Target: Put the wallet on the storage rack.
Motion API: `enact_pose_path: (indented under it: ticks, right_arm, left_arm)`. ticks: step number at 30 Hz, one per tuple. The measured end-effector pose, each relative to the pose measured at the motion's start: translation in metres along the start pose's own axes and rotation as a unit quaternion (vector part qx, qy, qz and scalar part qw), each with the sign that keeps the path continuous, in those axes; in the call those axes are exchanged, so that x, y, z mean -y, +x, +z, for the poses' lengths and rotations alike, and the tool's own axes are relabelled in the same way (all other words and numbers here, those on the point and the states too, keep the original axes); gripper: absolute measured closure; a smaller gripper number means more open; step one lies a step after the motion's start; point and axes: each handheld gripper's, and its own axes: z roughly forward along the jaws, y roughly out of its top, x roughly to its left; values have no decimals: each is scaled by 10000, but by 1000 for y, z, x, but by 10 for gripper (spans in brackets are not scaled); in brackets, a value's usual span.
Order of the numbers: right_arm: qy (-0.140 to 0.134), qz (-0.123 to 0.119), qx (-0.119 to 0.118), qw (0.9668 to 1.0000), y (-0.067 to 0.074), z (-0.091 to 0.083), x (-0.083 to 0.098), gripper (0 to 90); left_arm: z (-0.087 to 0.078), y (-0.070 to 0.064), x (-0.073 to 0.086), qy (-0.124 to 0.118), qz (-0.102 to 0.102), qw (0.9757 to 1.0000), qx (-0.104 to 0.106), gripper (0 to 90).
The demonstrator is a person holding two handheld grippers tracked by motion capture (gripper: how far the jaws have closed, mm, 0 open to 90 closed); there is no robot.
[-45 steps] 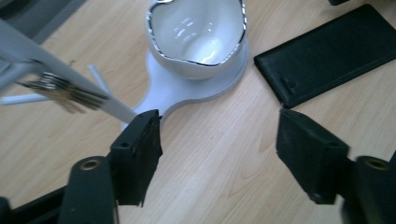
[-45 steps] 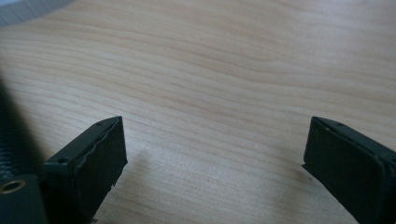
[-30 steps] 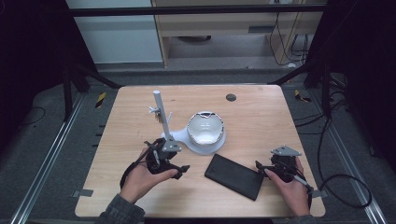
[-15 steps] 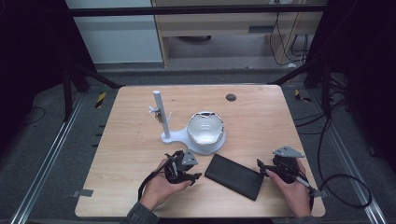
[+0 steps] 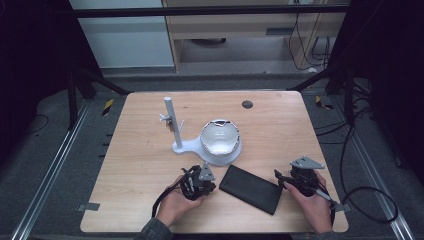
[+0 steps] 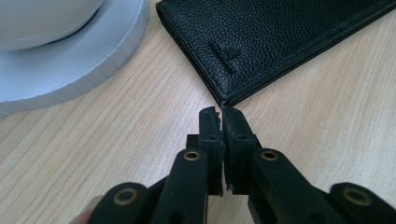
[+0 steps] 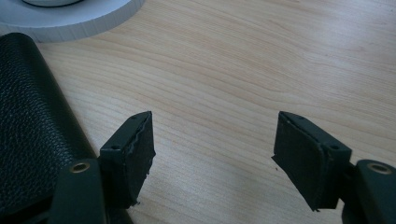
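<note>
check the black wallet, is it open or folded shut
Folded shut. The black wallet lies flat on the table as one closed slab, and in the left gripper view its edges meet at the corner.

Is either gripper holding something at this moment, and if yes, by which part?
Nothing is held. The left gripper is shut with its tips at a corner of the black wallet, not around it. The right gripper is open over bare table.

The wallet [image 6: 280,42] runs off the top and right edges of the left gripper view, and the white base [image 6: 70,60] is cut by its top-left corner.
</note>
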Motion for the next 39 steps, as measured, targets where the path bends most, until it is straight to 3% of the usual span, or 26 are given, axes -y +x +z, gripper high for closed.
enact_pose_path:
  ticks: [11,28,39]
  right_arm:
    - [10,-13,-31,10000,-1,0,0,287]
    - [1,-8,-67,10000,-1,0,0,277]
    - [-17,-18,-135,9999,2,-1,-1,274]
  left_arm:
    - [18,5,-5,213,107,9997,-59,897]
    - [21,2,-7,257,249,9994,-36,897]
    - [20,4,-6,227,231,9995,43,897]
